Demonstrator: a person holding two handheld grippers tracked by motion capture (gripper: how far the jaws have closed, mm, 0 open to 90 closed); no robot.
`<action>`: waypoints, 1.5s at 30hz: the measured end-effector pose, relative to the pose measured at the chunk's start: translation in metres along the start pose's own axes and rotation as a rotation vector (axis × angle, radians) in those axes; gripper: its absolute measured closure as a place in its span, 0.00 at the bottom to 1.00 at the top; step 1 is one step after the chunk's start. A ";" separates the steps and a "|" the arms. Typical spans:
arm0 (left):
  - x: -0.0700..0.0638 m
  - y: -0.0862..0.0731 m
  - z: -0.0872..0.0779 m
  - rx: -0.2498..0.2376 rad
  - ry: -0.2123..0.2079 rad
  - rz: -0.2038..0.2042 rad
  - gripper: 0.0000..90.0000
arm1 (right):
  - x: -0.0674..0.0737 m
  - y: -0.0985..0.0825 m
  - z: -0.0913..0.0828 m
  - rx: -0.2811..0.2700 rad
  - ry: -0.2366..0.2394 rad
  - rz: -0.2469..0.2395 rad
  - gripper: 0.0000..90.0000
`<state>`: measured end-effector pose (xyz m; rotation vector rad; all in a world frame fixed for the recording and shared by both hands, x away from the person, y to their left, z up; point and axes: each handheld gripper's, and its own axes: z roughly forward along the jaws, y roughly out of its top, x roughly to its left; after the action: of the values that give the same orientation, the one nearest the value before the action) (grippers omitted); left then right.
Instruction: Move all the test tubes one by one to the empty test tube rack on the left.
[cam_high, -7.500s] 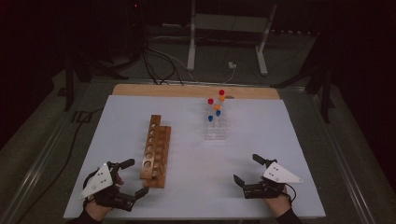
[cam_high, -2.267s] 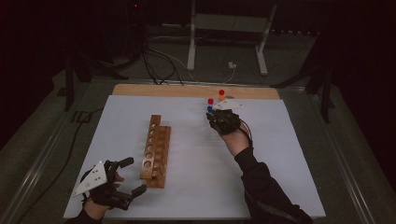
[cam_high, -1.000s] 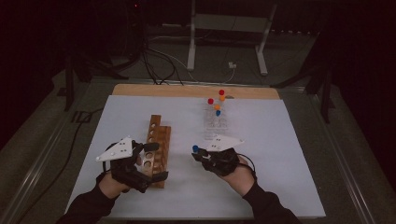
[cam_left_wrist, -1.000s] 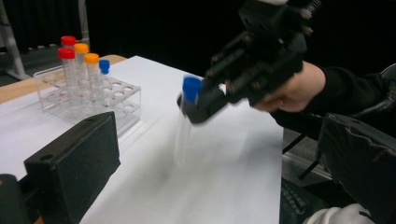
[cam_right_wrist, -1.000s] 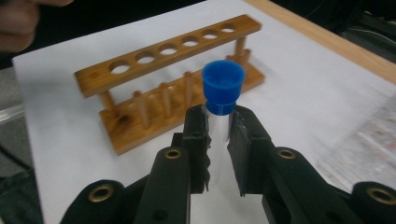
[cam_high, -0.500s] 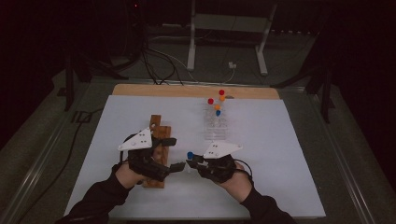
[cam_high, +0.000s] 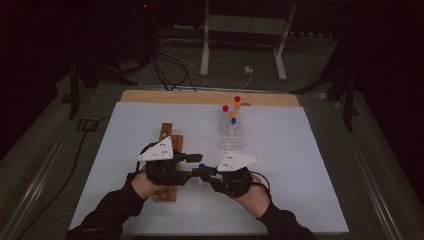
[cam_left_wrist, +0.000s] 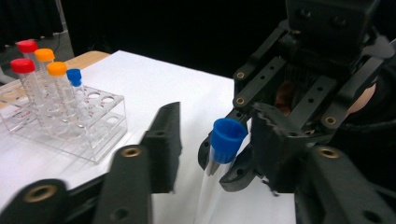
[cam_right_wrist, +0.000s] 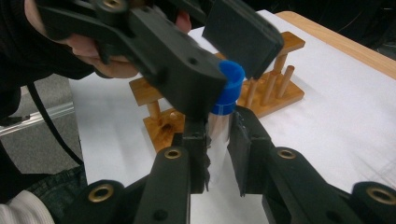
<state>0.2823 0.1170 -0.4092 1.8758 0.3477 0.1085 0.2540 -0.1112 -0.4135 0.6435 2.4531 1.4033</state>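
Observation:
My right gripper (cam_right_wrist: 219, 126) is shut on a clear tube (cam_right_wrist: 218, 135) with a blue cap (cam_right_wrist: 229, 88) and holds it upright at the front middle of the white table (cam_high: 300, 150). My left gripper (cam_left_wrist: 215, 128) faces it from the left with its jaws on either side of that blue cap (cam_left_wrist: 227, 134). Those jaws have just been closing. A gap still shows between one pad and the cap. In the high view the left gripper (cam_high: 194, 166) and right gripper (cam_high: 204, 173) meet tip to tip at the cap (cam_high: 202, 165).
A wooden peg rack (cam_high: 166, 131) lies under and behind my left hand. A clear plastic rack (cam_high: 231, 135) further back holds several tubes with red, orange and blue caps (cam_left_wrist: 44, 56). A wooden strip (cam_high: 210, 97) edges the far side.
My left gripper has come right from over the wooden rack to the blue cap, and its jaws have narrowed around it. The right gripper has kept the tube nearly still.

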 end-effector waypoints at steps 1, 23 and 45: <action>0.000 0.000 0.001 0.003 0.002 0.003 0.68 | 0.000 0.000 0.000 -0.001 0.001 0.004 0.85; 0.010 0.017 -0.011 -0.012 0.064 0.041 0.86 | -0.008 0.000 -0.009 -0.060 -0.035 0.048 0.51; 0.069 0.040 -0.070 -0.056 0.308 0.013 0.86 | -0.016 -0.003 -0.018 -0.086 -0.037 0.050 0.00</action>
<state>0.3383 0.1891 -0.3556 1.8066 0.5372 0.4143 0.2594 -0.1337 -0.4073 0.7090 2.3494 1.4933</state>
